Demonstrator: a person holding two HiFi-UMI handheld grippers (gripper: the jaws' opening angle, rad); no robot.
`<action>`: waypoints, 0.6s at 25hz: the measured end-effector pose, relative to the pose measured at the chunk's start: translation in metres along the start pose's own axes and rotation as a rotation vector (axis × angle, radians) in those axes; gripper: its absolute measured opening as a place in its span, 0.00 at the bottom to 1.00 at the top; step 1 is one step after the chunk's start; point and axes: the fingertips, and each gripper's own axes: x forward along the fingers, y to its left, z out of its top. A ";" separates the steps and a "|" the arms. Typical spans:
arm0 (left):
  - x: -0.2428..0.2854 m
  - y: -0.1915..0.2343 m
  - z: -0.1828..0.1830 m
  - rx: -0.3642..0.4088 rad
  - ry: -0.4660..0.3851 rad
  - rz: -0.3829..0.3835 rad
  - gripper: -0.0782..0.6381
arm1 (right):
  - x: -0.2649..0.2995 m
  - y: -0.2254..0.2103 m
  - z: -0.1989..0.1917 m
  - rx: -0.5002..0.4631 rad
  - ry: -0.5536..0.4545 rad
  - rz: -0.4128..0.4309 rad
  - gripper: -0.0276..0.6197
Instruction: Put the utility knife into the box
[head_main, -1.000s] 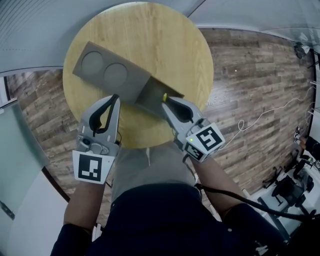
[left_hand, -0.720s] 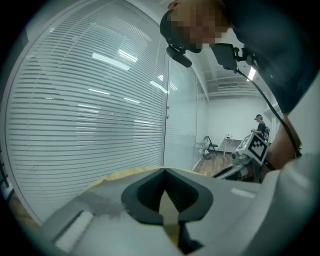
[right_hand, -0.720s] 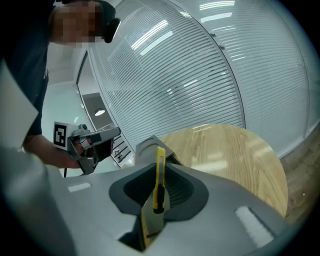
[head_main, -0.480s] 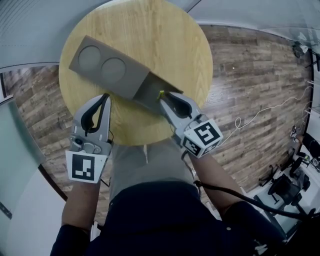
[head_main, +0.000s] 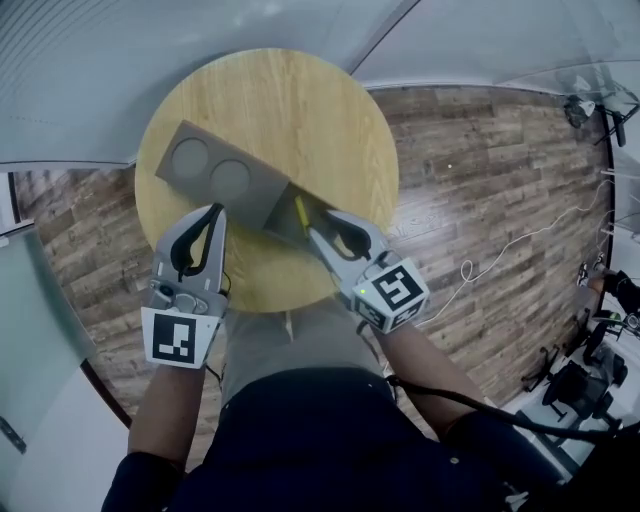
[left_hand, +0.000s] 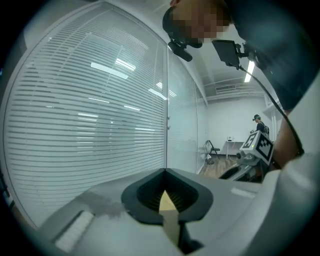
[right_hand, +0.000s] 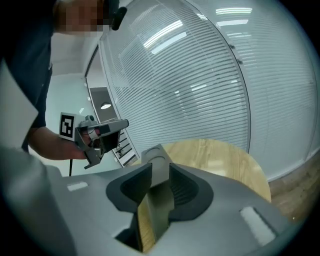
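Note:
A grey box (head_main: 262, 190) with two round recesses and an open compartment lies on the round wooden table (head_main: 300, 110). The yellow utility knife (head_main: 299, 213) lies in that compartment, just left of my right gripper's tips. My right gripper (head_main: 322, 224) is at the compartment's near edge and its jaws are opening, with nothing between them. In the right gripper view, the box (right_hand: 158, 156) and table (right_hand: 220, 155) show through the gap of the right gripper (right_hand: 156, 170). My left gripper (head_main: 214, 213) is shut and empty, over the table beside the box's near side.
The table's near edge lies right under both grippers, against the person's lap. Wooden floor with a white cable (head_main: 500, 250) lies to the right. A glass wall with blinds (left_hand: 100, 110) curves behind the table. A person (left_hand: 259, 125) stands far off.
The knife has left the right gripper's jaws and now lies in the box's open compartment. The right jaws have spread apart. The left gripper stays shut.

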 end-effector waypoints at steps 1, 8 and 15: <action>-0.001 0.001 0.010 0.012 -0.011 -0.003 0.11 | -0.004 0.004 0.009 -0.018 -0.012 0.006 0.22; -0.012 0.007 0.074 0.079 -0.083 0.006 0.11 | -0.037 0.016 0.071 -0.060 -0.101 -0.013 0.22; -0.027 -0.010 0.109 0.081 -0.109 -0.034 0.11 | -0.074 0.029 0.123 -0.090 -0.191 -0.009 0.22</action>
